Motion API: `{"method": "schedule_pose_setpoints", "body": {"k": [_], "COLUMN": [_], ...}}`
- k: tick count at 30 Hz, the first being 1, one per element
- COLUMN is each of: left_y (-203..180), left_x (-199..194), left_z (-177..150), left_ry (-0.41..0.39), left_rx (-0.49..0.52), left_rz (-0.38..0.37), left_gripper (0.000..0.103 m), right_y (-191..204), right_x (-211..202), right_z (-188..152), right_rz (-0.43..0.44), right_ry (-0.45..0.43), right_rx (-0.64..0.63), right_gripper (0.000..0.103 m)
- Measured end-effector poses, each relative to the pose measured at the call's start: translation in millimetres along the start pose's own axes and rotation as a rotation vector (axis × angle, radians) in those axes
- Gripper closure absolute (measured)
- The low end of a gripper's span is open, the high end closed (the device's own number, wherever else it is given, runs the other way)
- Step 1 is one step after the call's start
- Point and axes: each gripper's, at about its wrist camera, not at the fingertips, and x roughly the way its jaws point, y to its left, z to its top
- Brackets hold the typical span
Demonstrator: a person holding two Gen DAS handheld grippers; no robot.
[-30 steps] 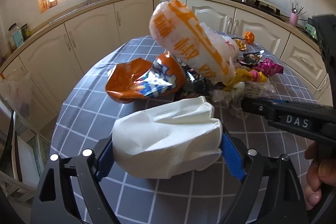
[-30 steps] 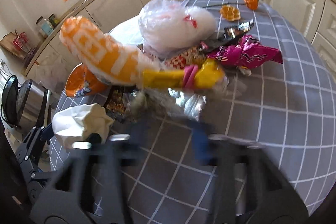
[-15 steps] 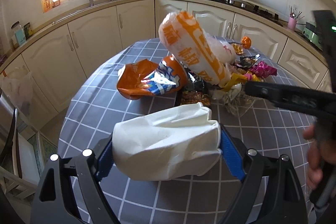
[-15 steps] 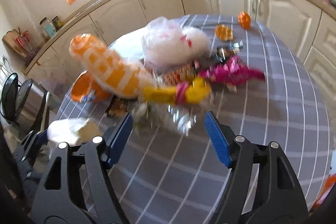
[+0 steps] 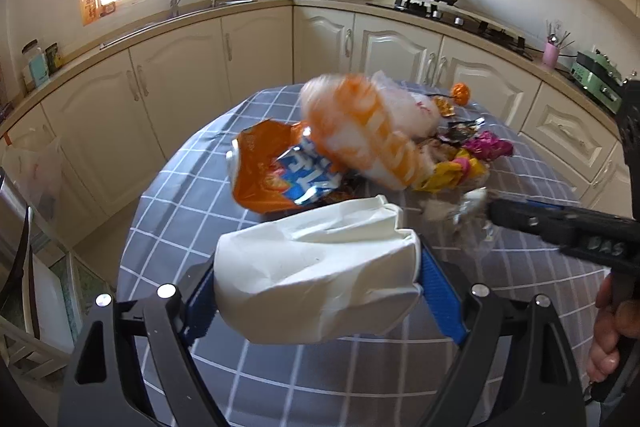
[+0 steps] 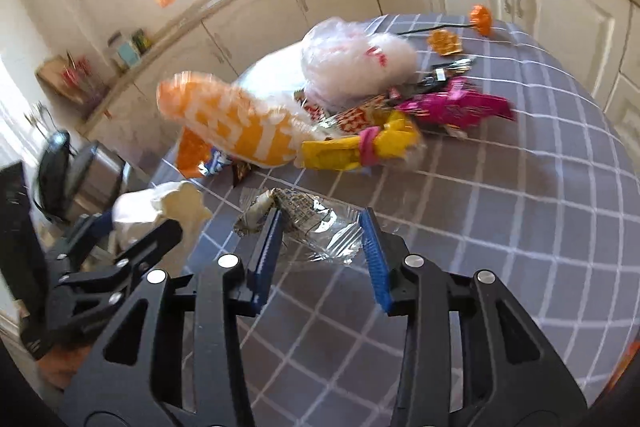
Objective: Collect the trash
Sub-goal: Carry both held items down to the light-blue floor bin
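The clear wrapper [image 6: 316, 227] sits between the pads of my right hand-held gripper [image 6: 320, 247], just above the gray checked table [image 6: 500, 227]. It is thin, crinkly and slippery. My jaws are closing, so it may slide out or tear. My left hand-held gripper [image 5: 320, 275] clamps the white paper bag [image 5: 316, 267], and a loose squeeze could drop it.

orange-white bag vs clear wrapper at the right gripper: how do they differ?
The orange-white bag is puffed, opaque and printed; the clear wrapper is flat, crinkled and see-through.
The bag is far bigger than the wrapper.
The bag stands tilted in the pile, clear of both grippers; the wrapper lies between the closing jaws of the right gripper.
Both are plastic trash over the grey checked table.
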Motion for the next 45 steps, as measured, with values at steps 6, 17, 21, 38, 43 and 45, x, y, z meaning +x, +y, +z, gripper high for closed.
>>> {"method": "schedule_pose_setpoints", "body": {"k": [6, 17, 21, 38, 43, 45], "left_y": [-36, -177, -263, -546, -583, -589], "left_x": [-19, -30, -24, 125, 180, 199], "left_z": [8, 33, 37, -65, -108, -118], "left_ry": [-0.029, -0.076, -0.075, 0.395, 0.504, 0.545], "left_rx": [0.058, 0.272, 0.378, 0.61, 0.696, 0.704], "left_rz": [-0.052, -0.249, -0.369, -0.555, -0.47, -0.449], "left_gripper": [0.018, 0.018, 0.018, 0.018, 0.018, 0.018], "right_y": [-25, -146, -215, -449, -485, -497], "right_x": [-54, -175, -226, -182, -135, -120], "right_z": [-4, -38, -74, -232, -262, -268], "right_rz": [0.0, -0.126, -0.252, -0.452, -0.408, -0.385], "right_ry": [-0.108, -0.351, -0.428, -0.226, -0.152, -0.138], "right_rx": [0.075, 0.331, 0.48, 1.04, 1.149, 1.188], "right_gripper": [0.064, 0.064, 0.064, 0.063, 0.063, 0.063]}}
